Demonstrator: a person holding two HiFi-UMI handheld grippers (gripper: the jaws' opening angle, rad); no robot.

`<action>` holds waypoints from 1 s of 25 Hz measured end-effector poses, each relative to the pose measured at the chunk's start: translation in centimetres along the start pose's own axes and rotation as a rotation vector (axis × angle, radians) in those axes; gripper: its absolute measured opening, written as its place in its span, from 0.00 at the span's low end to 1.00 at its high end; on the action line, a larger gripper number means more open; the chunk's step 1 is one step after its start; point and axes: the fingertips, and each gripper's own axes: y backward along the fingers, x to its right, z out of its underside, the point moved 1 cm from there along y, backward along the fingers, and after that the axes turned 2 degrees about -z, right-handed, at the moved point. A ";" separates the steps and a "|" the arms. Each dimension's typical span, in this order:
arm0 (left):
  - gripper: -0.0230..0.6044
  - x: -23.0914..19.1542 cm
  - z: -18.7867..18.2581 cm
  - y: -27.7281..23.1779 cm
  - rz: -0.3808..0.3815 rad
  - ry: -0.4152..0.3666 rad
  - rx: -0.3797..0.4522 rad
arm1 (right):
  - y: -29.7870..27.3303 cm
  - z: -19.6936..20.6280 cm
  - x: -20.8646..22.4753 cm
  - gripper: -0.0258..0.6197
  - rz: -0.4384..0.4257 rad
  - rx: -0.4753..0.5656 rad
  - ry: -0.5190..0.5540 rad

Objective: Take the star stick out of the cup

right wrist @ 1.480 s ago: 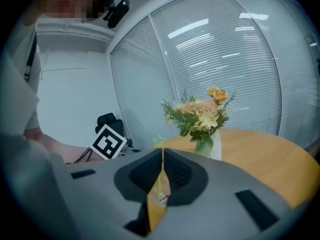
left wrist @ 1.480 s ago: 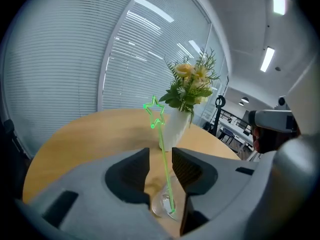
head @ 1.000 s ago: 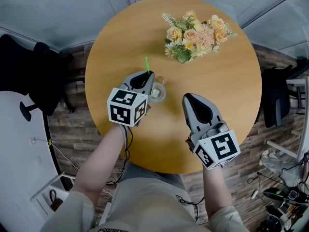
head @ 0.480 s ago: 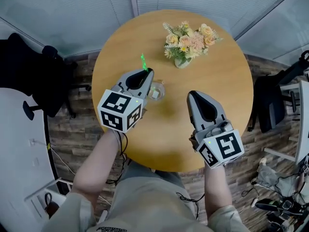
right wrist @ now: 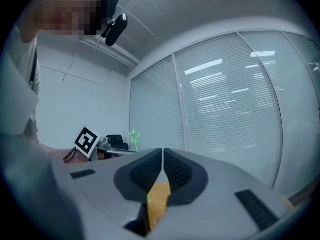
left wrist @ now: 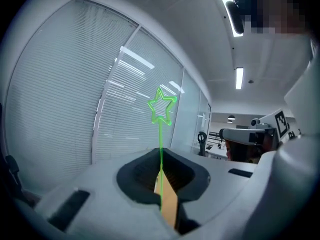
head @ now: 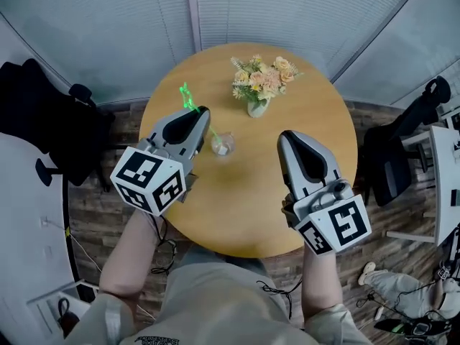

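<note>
Wood-grain round counter [head: 316, 192] lies far below, with both tools held high above its near half: left gripper [head: 202, 112] toward the left rim, right gripper [head: 290, 136] out to the right and well apart from everything on the top. Flowers [head: 260, 77] stand at the far side. Clear cup [head: 222, 146] sits upright near the middle, just beside the left gripper's tip as seen from the head view, with nothing gripping it. Green star stick [head: 188, 96] is not standing in the cup. It is carried in the left gripper, with the star end up and past the tip and a thin length of shaft trailing below toward the cup. Whether the lower end has fully cleared the rim cannot be told from above, but the left gripper view shows only blinds [left wrist: 75, 84] and ceiling behind the star, no counter, so the pull-out is judged essentially done. What may remain is carrying the stick clear and setting it down. Left jaws: pressed nearly together, pinching the thin shaft, which runs straight up between the pads to the star. Right jaws: closed pad against pad, only a hairline seam showing, nothing between them, touching nothing.
</note>
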 end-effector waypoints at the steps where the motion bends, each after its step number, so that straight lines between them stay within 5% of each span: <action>1: 0.09 0.5 -0.9 0.7 0.003 -0.006 0.018 | 0.5 -0.9 -0.3 0.09 -0.002 0.014 0.012; 9: 0.09 4.4 -4.9 5.4 -0.002 -0.185 0.066 | 4.1 -5.2 -2.3 0.09 -0.011 0.098 0.036; 25: 0.09 9.2 -1.4 9.7 0.020 -0.186 0.008 | 8.1 -2.0 -4.3 0.09 -0.043 -0.009 0.042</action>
